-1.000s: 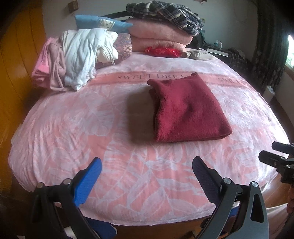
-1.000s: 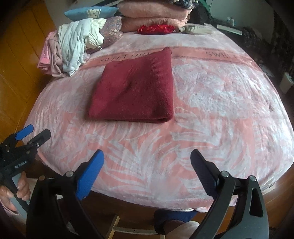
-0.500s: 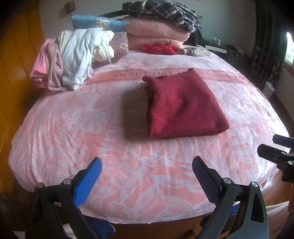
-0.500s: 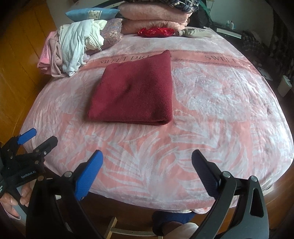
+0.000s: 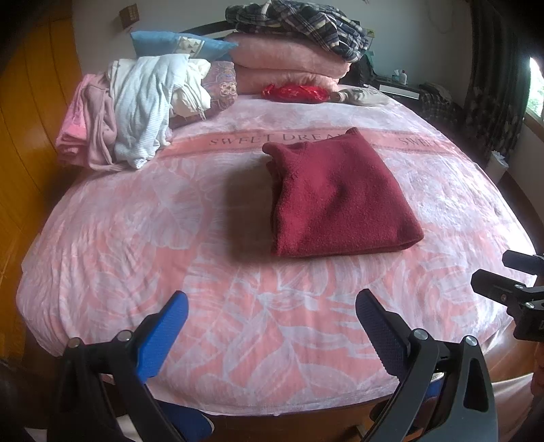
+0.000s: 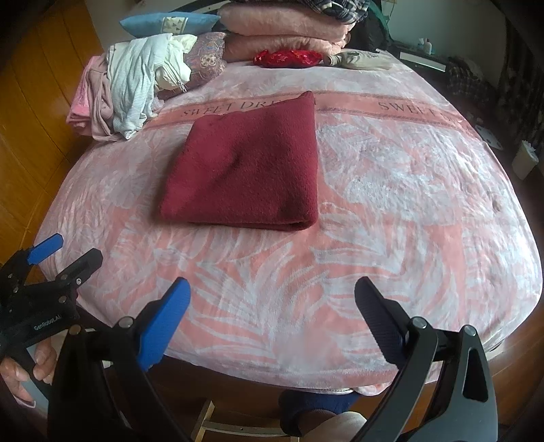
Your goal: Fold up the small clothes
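Left wrist view: the left gripper (image 5: 272,326) hangs over the near edge of the bed (image 5: 136,238), its jaws spread wide apart and holding nothing. Ahead of the jaws and a little to their right lies the folded maroon sweater (image 5: 336,197), flat on the pink leaf-print blanket (image 5: 238,340), its far corner touching the band lettered "SWEET DREAM". Well beyond the jaws to the left sits a loose pile of unfolded clothes (image 5: 136,108), white striped fabric over pale pink pieces. Behind that pile are a blue pillow (image 5: 176,42) and a stack of folded pink blankets (image 5: 289,64) with a plaid garment (image 5: 302,20) on top; a small red item (image 5: 294,92) lies just in front of the stack. At the right edge of this view the right gripper (image 5: 503,275) shows, apart from the sweater. In the right wrist view, the right gripper (image 6: 272,316) also has its jaws wide apart and empty above the blanket's near edge (image 6: 306,289), with the maroon sweater (image 6: 244,166) ahead and slightly left of them. The left gripper (image 6: 64,253) appears at lower left, gripped by a hand (image 6: 23,370), its jaws parted and clear of the cloth.
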Demonstrator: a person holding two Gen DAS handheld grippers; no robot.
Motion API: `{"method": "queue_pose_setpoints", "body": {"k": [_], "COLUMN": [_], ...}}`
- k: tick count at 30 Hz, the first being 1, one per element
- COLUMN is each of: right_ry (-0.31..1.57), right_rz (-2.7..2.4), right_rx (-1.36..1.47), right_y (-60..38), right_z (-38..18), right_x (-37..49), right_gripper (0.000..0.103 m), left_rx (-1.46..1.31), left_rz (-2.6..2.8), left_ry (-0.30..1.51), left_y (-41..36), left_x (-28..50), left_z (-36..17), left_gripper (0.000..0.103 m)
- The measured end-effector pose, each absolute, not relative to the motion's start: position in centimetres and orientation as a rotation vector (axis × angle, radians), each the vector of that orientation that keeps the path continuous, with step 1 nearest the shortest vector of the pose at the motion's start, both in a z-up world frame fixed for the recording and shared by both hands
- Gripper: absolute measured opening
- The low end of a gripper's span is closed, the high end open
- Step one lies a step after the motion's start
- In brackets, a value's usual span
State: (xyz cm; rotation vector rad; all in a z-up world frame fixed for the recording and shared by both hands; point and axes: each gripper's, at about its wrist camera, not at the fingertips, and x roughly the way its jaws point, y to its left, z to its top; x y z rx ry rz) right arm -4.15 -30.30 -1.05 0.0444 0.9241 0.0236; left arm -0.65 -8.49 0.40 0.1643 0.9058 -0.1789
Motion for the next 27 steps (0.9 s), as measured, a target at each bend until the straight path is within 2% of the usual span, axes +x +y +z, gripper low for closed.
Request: {"method": "queue_pose_setpoints", "body": {"k": [27], "right_ry": [0.913], "right_rz": [0.027], "right_rx": [0.046], "right_y": [-30.15], "right_z": [-0.65], "right_x": [-4.12], "right_gripper": [0.097], "left_rx": [0.164], "left_rz": [-0.174], "left_ry": [0.91], "left_y": [-8.13], "left_x": [-0.33], "left_z": [0.1], "left_gripper": [0.099]}}
